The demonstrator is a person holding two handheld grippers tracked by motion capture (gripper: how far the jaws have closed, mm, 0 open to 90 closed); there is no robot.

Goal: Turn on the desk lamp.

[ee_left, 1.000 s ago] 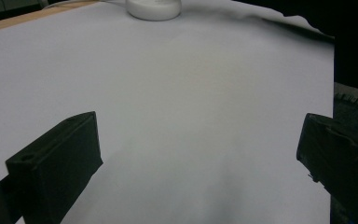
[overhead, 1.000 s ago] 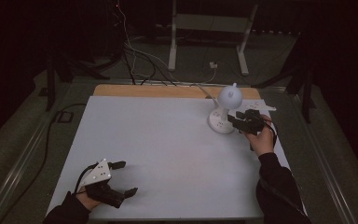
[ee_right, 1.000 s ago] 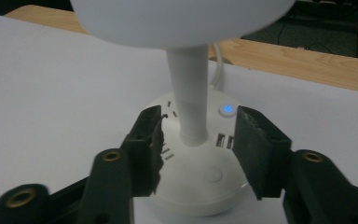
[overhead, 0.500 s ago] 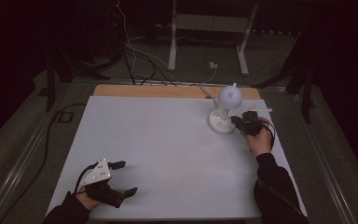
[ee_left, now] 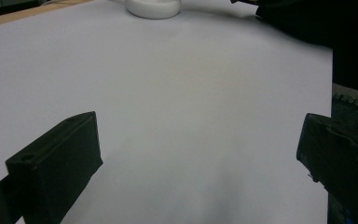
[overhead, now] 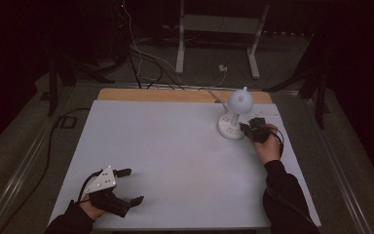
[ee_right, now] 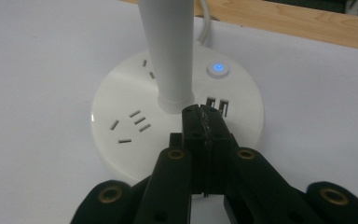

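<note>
A white desk lamp (overhead: 239,101) with a ball-shaped head stands at the table's far right on a round base (ee_right: 116,93). The base carries sockets, two USB ports (ee_right: 216,103) and a power button (ee_right: 217,68) that glows blue. My right gripper (ee_right: 204,112) is shut with nothing between its jaws, and its tips hover over the base just in front of the USB ports and the lamp's stem. In the high view the right gripper (overhead: 248,129) sits at the base's right side. My left gripper (overhead: 132,186) rests open near the front left corner, empty, and its own view (ee_left: 200,135) looks across bare table toward the lamp base (ee_left: 153,7).
A white sheet (overhead: 175,141) covers the table, with a wooden strip (overhead: 151,95) along its far edge. The lamp's white cord (overhead: 209,90) runs off the back. Cables and a metal stand (overhead: 219,29) lie on the dark floor behind.
My right gripper has edged left and toward the lamp base. The left gripper has stayed where it was.
</note>
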